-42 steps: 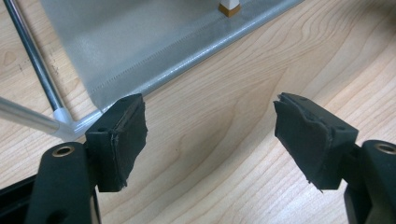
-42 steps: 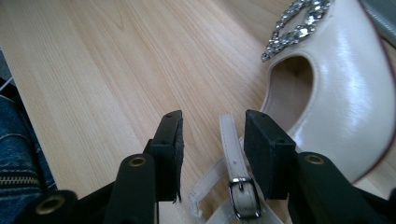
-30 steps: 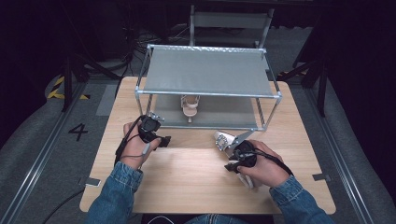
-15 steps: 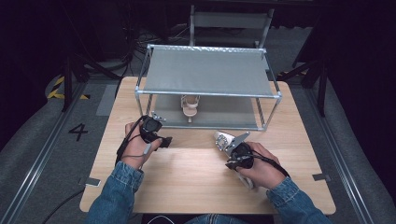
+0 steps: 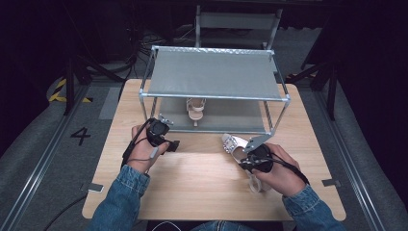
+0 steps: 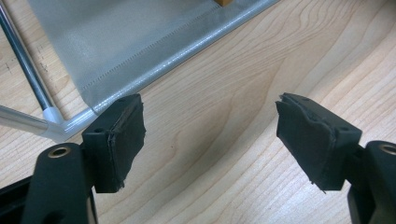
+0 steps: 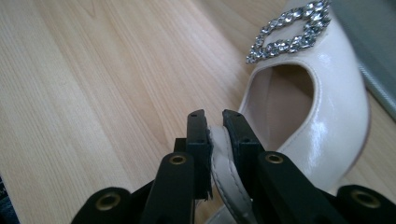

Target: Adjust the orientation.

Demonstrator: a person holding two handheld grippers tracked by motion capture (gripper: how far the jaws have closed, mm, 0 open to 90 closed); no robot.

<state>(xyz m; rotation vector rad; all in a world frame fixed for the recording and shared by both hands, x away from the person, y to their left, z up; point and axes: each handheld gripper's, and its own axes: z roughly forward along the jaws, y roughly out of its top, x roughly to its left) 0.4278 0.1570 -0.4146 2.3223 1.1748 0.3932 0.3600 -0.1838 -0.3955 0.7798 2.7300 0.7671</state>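
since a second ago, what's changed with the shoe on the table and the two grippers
The right gripper has just been closing and now pinches the side edge of the cream shoe with the sparkly buckle; the hand has begun lifting it slightly. The left gripper stayed open over the bare table, and the other shoe stayed on the lower shelf of the rack.

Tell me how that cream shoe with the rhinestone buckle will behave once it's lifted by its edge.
The cream shoe looks glossy, so it may slip. The right gripper pinches only a thin side rim, so the toe will probably sag or swing. The rhinestone buckle could snag or shed stones if knocked against the rack.
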